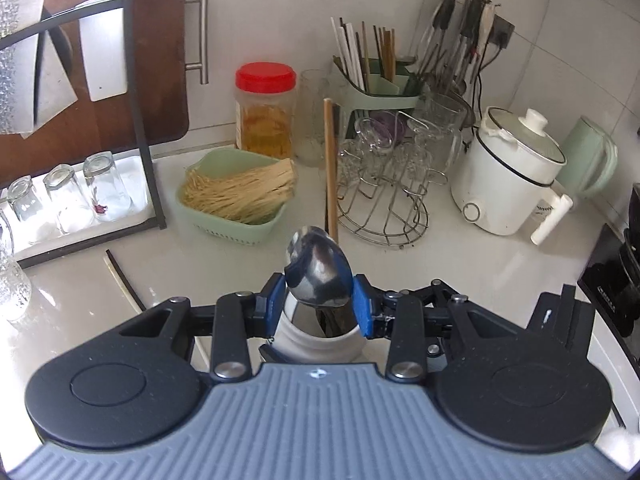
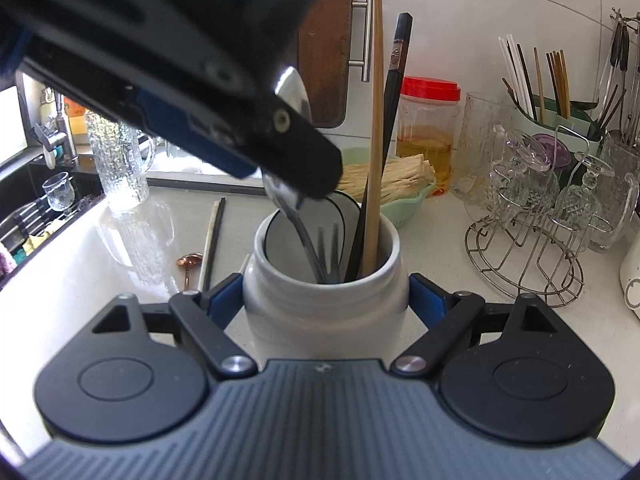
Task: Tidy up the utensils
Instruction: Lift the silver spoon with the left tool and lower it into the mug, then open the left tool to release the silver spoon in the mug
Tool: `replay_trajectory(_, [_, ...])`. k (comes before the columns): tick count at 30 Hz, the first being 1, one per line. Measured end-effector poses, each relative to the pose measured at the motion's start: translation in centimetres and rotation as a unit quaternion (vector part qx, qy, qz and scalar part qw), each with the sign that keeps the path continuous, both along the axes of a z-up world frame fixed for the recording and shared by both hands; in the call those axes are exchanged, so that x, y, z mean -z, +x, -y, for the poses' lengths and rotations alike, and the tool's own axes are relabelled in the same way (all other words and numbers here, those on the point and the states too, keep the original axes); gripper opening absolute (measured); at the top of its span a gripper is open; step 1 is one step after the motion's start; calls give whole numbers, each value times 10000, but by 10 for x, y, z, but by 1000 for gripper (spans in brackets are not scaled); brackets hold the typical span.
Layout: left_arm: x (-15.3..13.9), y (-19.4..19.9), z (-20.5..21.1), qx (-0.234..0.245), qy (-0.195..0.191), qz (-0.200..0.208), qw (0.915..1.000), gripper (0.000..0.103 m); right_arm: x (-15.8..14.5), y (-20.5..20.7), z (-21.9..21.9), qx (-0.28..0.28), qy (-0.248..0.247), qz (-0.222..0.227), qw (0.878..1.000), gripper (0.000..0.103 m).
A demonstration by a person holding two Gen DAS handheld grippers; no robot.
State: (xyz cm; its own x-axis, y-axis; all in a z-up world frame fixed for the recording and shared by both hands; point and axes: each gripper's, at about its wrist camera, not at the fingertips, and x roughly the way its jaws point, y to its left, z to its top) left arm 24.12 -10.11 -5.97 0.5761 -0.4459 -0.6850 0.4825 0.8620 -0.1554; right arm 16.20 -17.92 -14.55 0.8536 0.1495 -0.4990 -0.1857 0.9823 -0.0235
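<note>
My left gripper (image 1: 320,294) is shut on the bowl of a steel spoon (image 1: 318,268), held just above a white ceramic jar (image 1: 320,344). In the right wrist view the left gripper (image 2: 280,178) reaches in from the upper left, and the spoon's handle (image 2: 298,224) slants down into the jar (image 2: 324,320). My right gripper (image 2: 326,298) is shut on the jar's sides. A fork (image 2: 330,248), a wooden chopstick (image 2: 376,128) and a black chopstick (image 2: 394,92) stand inside it. A copper spoon (image 2: 188,264) and loose chopsticks (image 2: 214,236) lie on the counter to the left.
Behind the jar sit a green basket of dry noodles (image 1: 236,196), a red-lidded jar (image 1: 266,112), a wire rack of glasses (image 1: 384,200), a green chopstick holder (image 1: 380,88) and a white electric pot (image 1: 508,176). A tray of upturned glasses (image 1: 68,196) stands at left, by a sink (image 2: 40,200).
</note>
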Motion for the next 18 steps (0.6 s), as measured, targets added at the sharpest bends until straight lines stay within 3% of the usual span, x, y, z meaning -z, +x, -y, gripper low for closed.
replay_trajectory(18, [-18,-12,-21,-280,-258,98,9992,51,0,-4,0,136,33,27,9999,90])
